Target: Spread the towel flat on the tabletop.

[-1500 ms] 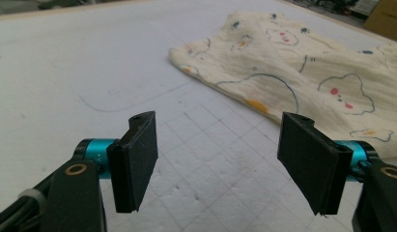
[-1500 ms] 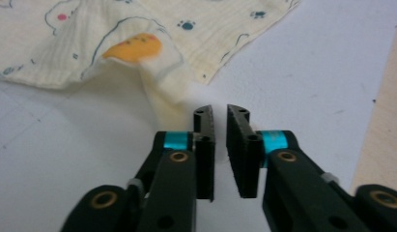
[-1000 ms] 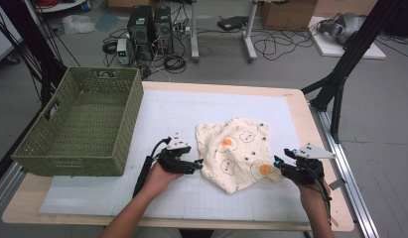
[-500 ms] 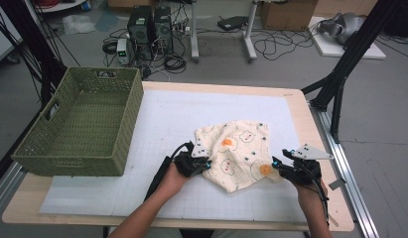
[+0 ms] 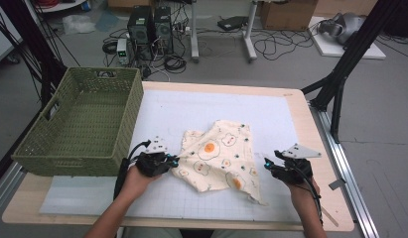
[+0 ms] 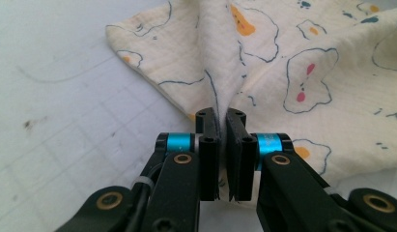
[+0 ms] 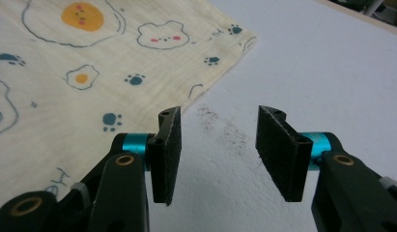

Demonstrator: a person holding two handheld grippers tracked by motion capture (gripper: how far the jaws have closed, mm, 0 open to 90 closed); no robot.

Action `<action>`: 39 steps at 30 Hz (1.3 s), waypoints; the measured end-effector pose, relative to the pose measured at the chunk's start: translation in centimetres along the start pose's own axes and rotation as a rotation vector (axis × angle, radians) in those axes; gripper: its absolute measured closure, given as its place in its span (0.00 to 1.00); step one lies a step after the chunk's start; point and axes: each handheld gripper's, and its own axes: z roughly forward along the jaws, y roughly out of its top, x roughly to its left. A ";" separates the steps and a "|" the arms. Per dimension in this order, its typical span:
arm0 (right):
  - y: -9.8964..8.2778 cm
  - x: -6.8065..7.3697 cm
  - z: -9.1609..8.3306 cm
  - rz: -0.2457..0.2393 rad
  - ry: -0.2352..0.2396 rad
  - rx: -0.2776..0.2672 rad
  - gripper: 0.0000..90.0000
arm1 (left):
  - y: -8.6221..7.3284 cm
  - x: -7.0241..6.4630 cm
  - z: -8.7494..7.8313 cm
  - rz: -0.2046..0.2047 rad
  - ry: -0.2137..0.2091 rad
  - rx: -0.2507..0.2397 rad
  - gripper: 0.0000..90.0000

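Two grippers sit at the near edge of the white mat [image 5: 291,119], one either side of the cream cloth [image 5: 219,158] printed with eggs and bears. That cloth lies rumpled near the mat's middle, right of the green wicker basket [image 5: 82,124]. The left gripper [image 6: 223,145] has just clamped its jaws on a raised fold at the cloth's left edge. The right gripper [image 7: 218,154] stands part open over bare mat just beside the cloth's right edge, apparently touching nothing.
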 end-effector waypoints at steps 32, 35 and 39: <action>-1.2 -0.6 1.6 0.022 0.060 0.131 0.79 | 2.0 2.1 2.6 -0.137 0.097 -0.098 0.39; -1.0 -0.6 1.5 0.019 0.056 0.103 0.71 | 2.9 2.3 3.7 -0.131 0.109 -0.085 0.39; -0.8 -0.5 1.7 0.007 0.047 0.085 0.65 | 3.6 2.0 5.5 -0.135 0.098 -0.064 0.40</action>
